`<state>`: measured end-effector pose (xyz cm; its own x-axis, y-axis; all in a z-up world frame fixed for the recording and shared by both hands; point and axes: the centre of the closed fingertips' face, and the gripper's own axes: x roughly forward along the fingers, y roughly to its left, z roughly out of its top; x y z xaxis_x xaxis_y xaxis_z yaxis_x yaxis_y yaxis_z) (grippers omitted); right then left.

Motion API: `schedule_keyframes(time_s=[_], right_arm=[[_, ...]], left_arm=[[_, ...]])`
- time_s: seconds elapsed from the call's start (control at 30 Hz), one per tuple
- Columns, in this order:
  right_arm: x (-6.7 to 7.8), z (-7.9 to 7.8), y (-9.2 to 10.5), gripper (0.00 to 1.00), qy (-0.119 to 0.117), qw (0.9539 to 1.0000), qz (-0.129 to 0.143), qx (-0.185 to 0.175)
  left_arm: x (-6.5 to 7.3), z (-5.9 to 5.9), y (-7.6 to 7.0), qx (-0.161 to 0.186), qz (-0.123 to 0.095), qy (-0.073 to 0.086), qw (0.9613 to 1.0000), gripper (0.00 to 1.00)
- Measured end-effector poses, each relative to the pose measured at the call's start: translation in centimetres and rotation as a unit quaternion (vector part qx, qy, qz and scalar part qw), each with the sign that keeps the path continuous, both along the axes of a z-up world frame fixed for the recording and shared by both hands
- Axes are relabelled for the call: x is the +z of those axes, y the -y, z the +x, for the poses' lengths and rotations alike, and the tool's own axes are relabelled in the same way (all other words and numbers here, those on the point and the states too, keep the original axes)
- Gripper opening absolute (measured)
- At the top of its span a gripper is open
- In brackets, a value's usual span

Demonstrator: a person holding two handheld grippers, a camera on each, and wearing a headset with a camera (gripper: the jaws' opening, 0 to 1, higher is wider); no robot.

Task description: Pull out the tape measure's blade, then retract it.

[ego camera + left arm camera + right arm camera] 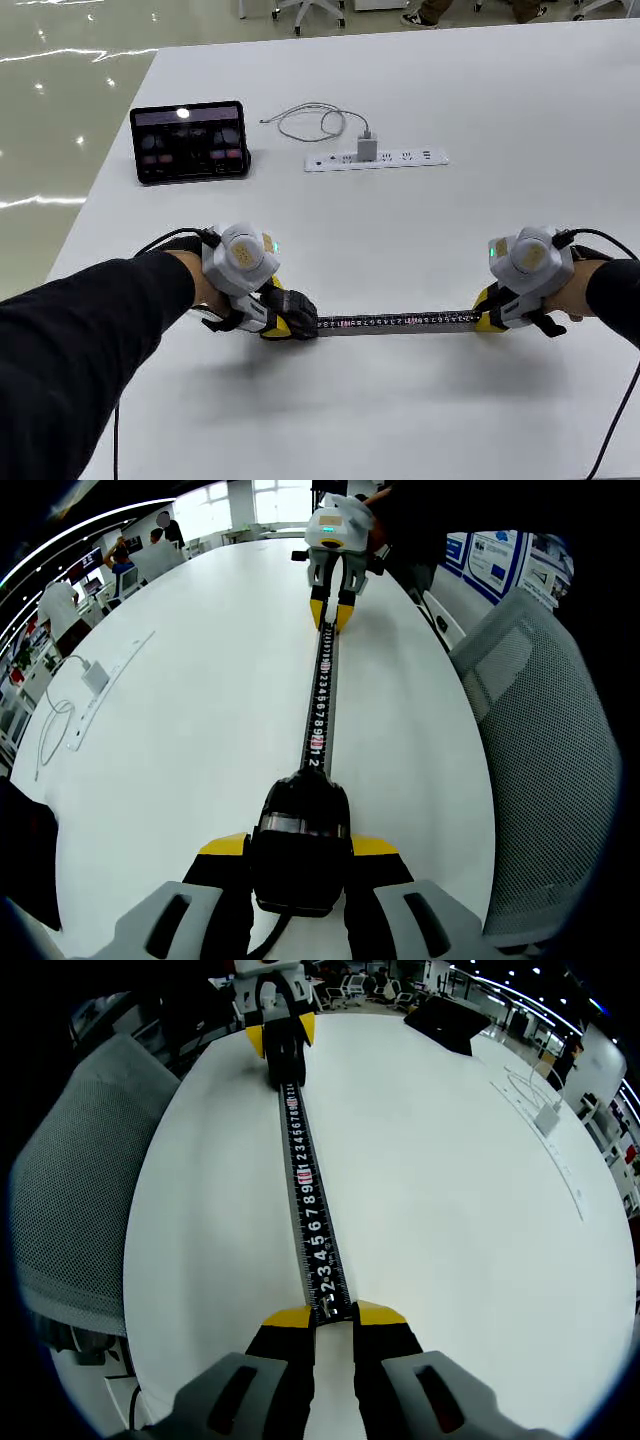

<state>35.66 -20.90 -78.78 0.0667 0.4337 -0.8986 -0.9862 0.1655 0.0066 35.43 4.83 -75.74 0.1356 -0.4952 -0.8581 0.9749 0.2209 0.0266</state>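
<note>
Left gripper [300, 846]: fingers pinch the black tape measure case [291, 312] from both sides.
Right gripper [332, 1315]: fingers nearly together, pinching the end of the blade [312, 1210].
Blade: pulled out, flat on the white counter [400, 230], straight between the two grippers.
Far side: tablet [190, 141] and power strip [376, 158], well apart from the tape.

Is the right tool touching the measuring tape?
Touching. In the right gripper view, the right tool pinches the end of the tape between its yellow tips.
</note>
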Motion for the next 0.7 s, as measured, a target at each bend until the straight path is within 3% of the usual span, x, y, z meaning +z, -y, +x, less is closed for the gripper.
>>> schedule_keyframes(time_s=[0.7], right_arm=[[-0.11,-0.01,-0.03,0.10,-0.005,1.0000,-0.002,0.000]], left_arm=[[-0.07,0.09,0.06,0.002,-0.002,0.002,1.0000,0.31]])
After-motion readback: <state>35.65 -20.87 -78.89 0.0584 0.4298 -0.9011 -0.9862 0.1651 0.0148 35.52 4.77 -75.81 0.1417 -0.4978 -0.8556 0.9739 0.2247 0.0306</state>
